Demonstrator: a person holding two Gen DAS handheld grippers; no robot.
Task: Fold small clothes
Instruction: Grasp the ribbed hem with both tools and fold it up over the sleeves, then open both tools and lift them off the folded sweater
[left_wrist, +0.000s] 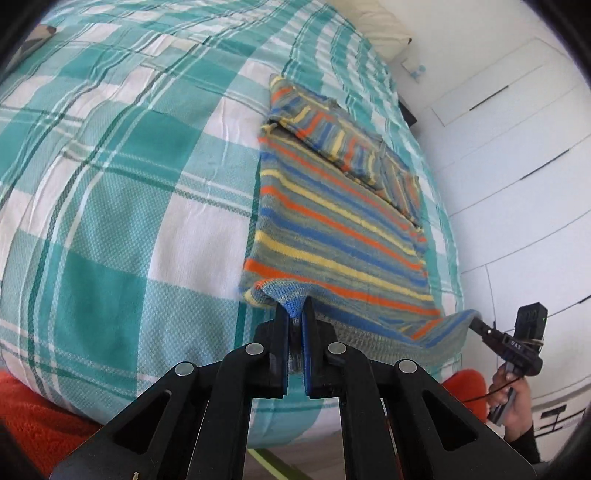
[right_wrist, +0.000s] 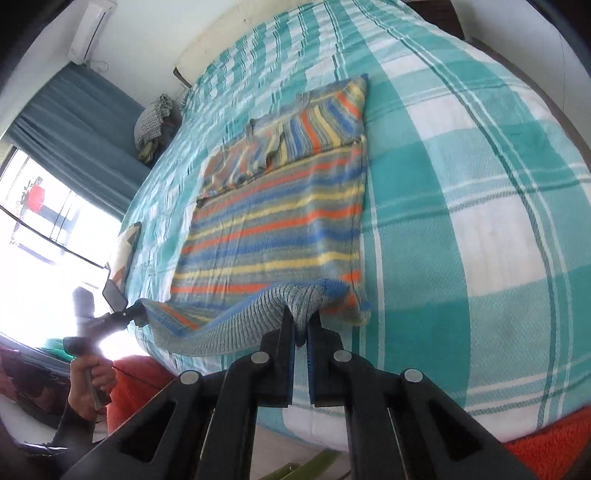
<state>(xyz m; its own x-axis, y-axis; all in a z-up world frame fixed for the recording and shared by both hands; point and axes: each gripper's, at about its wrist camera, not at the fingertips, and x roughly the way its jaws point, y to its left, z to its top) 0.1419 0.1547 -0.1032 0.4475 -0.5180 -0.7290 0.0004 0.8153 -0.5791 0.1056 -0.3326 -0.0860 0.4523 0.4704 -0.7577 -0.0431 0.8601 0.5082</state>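
Note:
A small striped knit sweater (left_wrist: 332, 229) in blue, orange, yellow and grey lies flat on the teal-and-white plaid bedspread (left_wrist: 110, 184), its sleeves folded across the far end. My left gripper (left_wrist: 294, 312) is shut on the near left corner of its hem. My right gripper (right_wrist: 301, 321) is shut on the near right corner of the hem, and the sweater (right_wrist: 277, 221) stretches away from it. Each gripper shows in the other's view, the right gripper (left_wrist: 474, 321) at lower right and the left gripper (right_wrist: 135, 314) at lower left. The hem hangs lifted between them.
The plaid bed (right_wrist: 461, 203) fills both views. An orange blanket (left_wrist: 33, 417) lies below the near bed edge. White cabinet doors (left_wrist: 517, 147) stand to the right. A window with blue curtain (right_wrist: 74, 129) and a phone (right_wrist: 114, 295) are on the left.

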